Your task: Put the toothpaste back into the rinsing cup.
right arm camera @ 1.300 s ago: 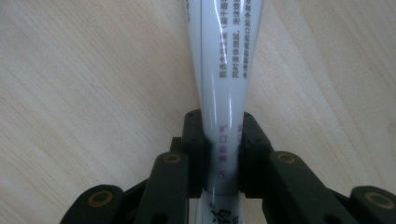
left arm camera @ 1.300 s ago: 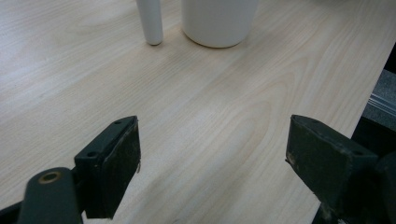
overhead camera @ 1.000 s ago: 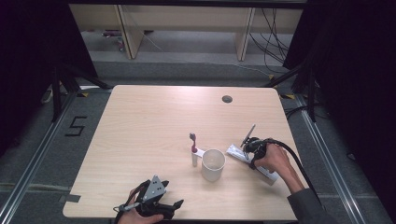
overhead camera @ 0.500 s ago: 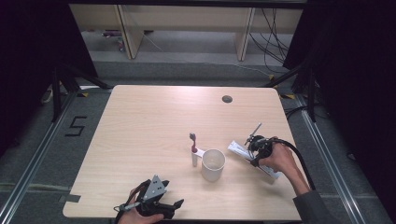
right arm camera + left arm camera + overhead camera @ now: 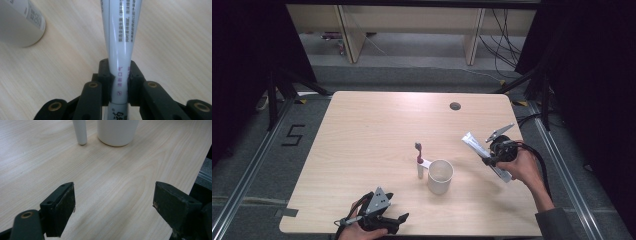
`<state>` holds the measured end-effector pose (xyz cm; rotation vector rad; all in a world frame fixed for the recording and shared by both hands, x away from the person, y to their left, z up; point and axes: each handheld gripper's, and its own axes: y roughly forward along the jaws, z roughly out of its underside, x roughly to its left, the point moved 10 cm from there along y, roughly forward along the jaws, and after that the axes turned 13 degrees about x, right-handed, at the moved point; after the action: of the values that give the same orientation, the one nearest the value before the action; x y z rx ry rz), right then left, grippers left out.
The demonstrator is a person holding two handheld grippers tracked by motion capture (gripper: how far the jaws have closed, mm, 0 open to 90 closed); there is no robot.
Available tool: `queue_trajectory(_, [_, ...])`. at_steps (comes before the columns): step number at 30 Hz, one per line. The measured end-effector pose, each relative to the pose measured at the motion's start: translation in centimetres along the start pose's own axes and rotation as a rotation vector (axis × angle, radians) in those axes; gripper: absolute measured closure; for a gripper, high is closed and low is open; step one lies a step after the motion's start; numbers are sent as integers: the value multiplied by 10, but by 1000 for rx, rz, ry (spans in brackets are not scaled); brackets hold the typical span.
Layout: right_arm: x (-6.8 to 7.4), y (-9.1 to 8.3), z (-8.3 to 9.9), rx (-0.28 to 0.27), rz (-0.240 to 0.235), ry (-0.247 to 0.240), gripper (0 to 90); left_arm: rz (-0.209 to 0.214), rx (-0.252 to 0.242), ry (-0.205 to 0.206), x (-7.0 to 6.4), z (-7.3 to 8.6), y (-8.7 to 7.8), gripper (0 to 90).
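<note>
The surface carries one white cup and one toothbrush standing upright just beside it at its nine o'clock. There is one toothpaste tube, and one small dark hole at twelve o'clock. Two claws are present, the left claw and the right claw.

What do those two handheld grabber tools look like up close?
Both are black. The left gripper has two blocky jaws with worn flat pads, brass-coloured pivot pins, and a grey three-cornered plate on top. The right gripper has similar pins, a black cable trailing back, and a grey sleeve behind it.
</note>
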<state>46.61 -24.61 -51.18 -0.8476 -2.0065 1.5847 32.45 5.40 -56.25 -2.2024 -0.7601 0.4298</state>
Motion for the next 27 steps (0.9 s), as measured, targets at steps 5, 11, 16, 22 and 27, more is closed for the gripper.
queue_trajectory(5, [-1, -10, -8, -100, -6, 31, 773, 2, 1, 2, 0, 0, 0, 173])
queue_trajectory(11, [2, -23, -24, -288, -10, 37, 773, 8, 11, 7, 0, 1, -1, 173])
queue_trajectory(16, [10, -29, -29, -335, -42, 79, 773, 12, -1, -7, -1, -1, -1, 174])
queue_trajectory(22, [17, -32, -33, -373, -70, 70, 774, 9, -5, -8, 0, -1, 0, 174])
queue_trajectory(27, [19, -37, -40, -437, -80, 50, 774, 7, -17, -18, -1, -2, 0, 174])
